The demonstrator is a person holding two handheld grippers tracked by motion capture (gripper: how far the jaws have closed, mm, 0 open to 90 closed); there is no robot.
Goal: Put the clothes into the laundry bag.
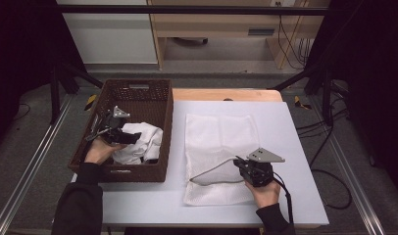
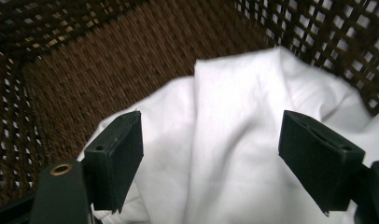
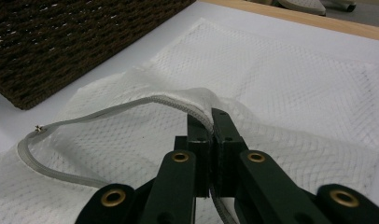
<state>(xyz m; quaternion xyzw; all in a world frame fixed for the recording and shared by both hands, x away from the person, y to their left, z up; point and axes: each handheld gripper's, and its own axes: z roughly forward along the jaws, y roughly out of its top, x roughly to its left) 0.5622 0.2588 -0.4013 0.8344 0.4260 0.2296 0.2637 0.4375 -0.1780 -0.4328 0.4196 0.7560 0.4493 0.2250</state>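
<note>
1. I read the job as loading the white garment [image 1: 138,142] into the mesh laundry bag [image 1: 220,142]. It looks early on: the bag's mouth is being held up, but nothing seems to be inside it yet.
2. My right gripper [image 3: 211,120] has its jaws pressed together on the upper lip of the bag, right at the zipper [image 3: 108,110]. That lifts the edge into a low arch, so the near left corner of the bag gapes open.
3. My left gripper [image 2: 211,149] is down in the basket [image 1: 160,105] with its jaws spread wide, one on each side of a raised fold of the garment. It grips nothing yet; I can't tell whether the pads touch the cloth.
4. The garment lies crumpled in the near right part of the basket, which stands on the table [image 1: 295,147] just left of the bag.
5. Left to do, as I judge it: close on the fold, lift the garment out, carry it across, push it through the opening, then zip up.
6. Materials: the bag is thin white netting with a diamond weave, flat and rectangular, limp. The zipper is a pale grey band. The garment is smooth, soft, opaque cotton-like cloth with rounded folds. The basket is dark brown woven wicker, stiff, with open lattice walls and a cut-out handle.
</note>
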